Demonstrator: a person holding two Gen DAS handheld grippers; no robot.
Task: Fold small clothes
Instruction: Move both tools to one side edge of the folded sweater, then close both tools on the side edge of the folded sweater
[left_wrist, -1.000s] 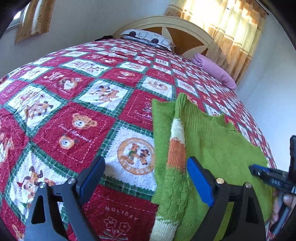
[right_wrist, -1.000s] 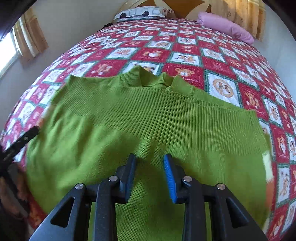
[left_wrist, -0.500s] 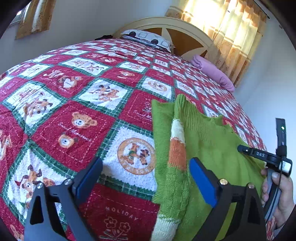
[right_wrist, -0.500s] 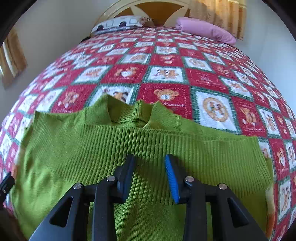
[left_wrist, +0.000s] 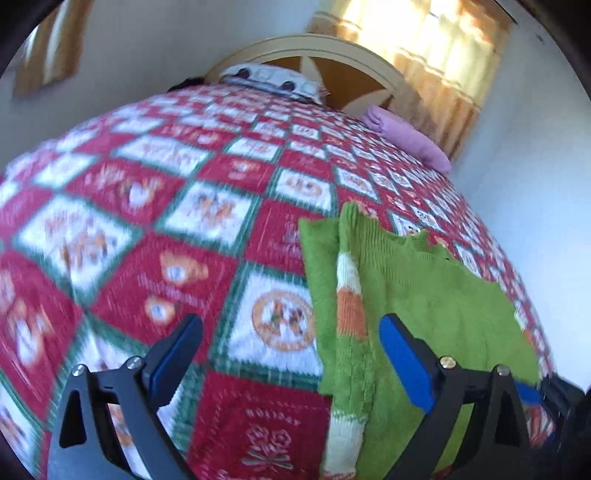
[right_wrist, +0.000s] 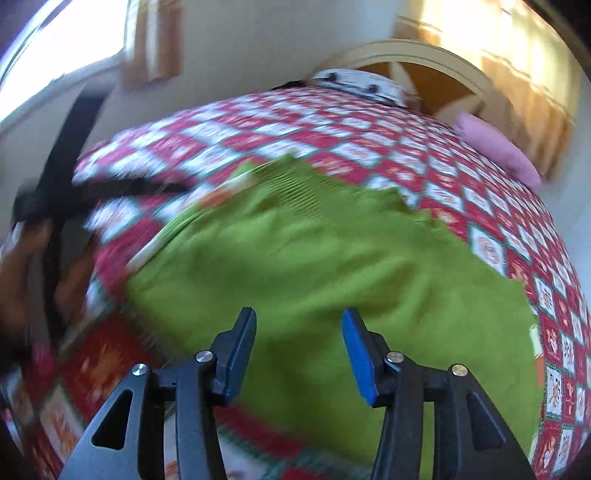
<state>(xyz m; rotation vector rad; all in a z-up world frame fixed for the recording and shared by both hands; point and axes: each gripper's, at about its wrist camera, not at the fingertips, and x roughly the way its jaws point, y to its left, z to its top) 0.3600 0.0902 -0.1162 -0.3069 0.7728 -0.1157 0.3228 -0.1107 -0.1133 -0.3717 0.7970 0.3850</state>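
A small green knit sweater (left_wrist: 424, 295) lies flat on the bed, with one sleeve striped orange and white (left_wrist: 351, 306) folded along its left edge. It fills the middle of the right wrist view (right_wrist: 314, 266). My left gripper (left_wrist: 291, 354) is wide open and empty, hovering over the sweater's left edge and the quilt. My right gripper (right_wrist: 299, 350) is open and empty above the sweater's lower part. Both views are blurred by motion.
The red, white and green patchwork quilt (left_wrist: 147, 229) covers the bed. A pink pillow (left_wrist: 406, 136) and a patterned pillow (left_wrist: 273, 79) lie by the headboard. Curtains (left_wrist: 436, 55) hang behind. The other gripper and hand show at the left of the right wrist view (right_wrist: 48, 206).
My right gripper has opened wider and swung back and to the right over the sweater. My left gripper shifted slightly; the right gripper dropped low at its right edge.
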